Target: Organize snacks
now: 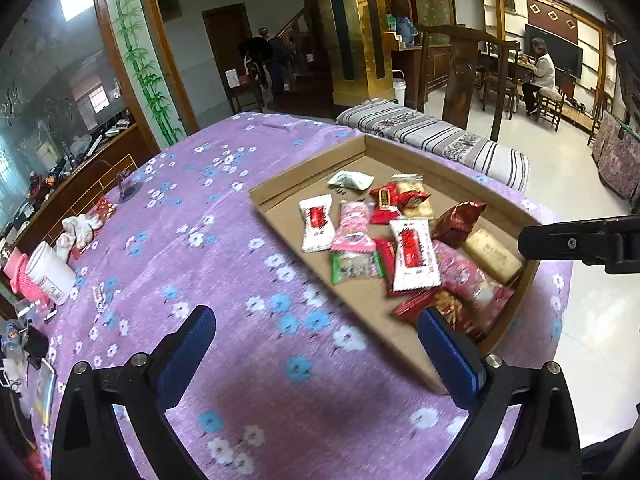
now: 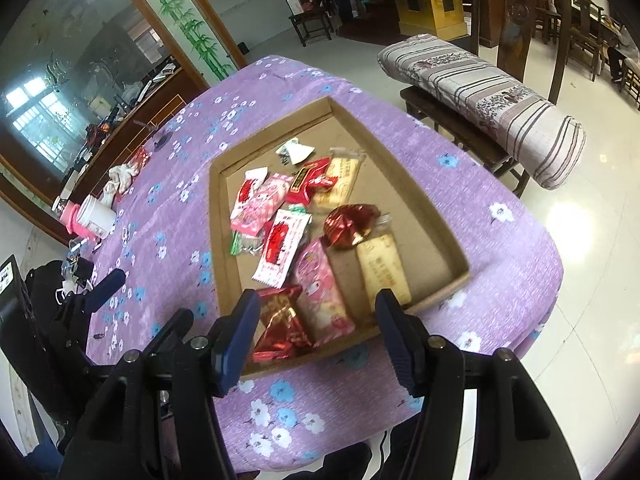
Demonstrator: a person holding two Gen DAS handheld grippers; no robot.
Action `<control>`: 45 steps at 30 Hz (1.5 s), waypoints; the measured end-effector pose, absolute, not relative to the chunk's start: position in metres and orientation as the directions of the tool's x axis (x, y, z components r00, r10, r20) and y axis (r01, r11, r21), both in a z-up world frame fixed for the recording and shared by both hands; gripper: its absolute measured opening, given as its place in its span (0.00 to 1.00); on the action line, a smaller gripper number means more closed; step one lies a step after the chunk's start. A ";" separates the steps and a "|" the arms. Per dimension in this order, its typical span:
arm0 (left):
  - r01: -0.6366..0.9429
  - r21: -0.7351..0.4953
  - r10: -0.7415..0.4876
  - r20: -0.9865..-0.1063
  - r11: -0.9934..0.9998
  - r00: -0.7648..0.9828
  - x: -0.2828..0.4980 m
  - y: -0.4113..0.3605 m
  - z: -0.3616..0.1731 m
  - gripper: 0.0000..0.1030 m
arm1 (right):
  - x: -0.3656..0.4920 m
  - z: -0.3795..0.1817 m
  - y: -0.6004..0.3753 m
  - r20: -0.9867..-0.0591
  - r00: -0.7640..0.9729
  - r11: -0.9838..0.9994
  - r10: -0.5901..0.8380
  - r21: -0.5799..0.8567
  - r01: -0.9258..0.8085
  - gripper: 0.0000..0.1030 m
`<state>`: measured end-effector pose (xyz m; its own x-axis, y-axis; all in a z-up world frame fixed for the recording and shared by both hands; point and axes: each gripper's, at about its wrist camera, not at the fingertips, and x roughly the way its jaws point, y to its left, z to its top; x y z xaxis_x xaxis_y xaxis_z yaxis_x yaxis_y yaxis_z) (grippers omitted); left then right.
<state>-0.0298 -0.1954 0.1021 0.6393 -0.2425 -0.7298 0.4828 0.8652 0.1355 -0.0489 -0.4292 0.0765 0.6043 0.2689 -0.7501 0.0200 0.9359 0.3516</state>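
Observation:
A shallow cardboard tray [image 1: 312, 168] sits on the purple flowered tablecloth [image 1: 224, 208] and holds several snack packets. Among them are a white-and-red packet [image 1: 414, 256], a pink one [image 1: 352, 224], a green one [image 1: 354, 266], a dark red foil pack [image 1: 458, 218] and a beige bar [image 1: 494, 254]. My left gripper [image 1: 320, 344] hovers over the cloth beside the tray's near corner, wide open and empty. My right gripper [image 2: 318, 332] hangs over the tray's [image 2: 218, 216] near edge, open. A red foil packet [image 2: 280, 320] and a pink packet [image 2: 324, 296] lie below its gap, untouched.
A white jar with a pink lid [image 1: 44, 272] and a white cloth bundle [image 1: 80, 228] lie at the table's left edge. A bench with a striped cushion [image 2: 492, 96] and a wooden chair stand beyond the table. A person [image 1: 540, 72] sits far off.

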 end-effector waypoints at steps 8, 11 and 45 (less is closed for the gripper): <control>0.460 0.160 -0.195 -0.751 0.873 0.631 -0.028 -0.183 0.098 0.99 | -0.052 0.073 -0.417 -0.759 0.594 0.941 0.267 0.338 0.009 0.58; 0.445 0.157 -0.171 -0.771 0.882 0.613 -0.023 -0.181 0.097 0.99 | -0.052 0.074 -0.416 -0.759 0.596 0.942 0.262 0.335 0.012 0.58; 0.389 0.254 -0.011 -0.825 0.886 0.565 -0.009 -0.169 0.117 0.99 | -0.051 0.080 -0.410 -0.774 0.605 0.966 0.187 0.256 0.029 0.63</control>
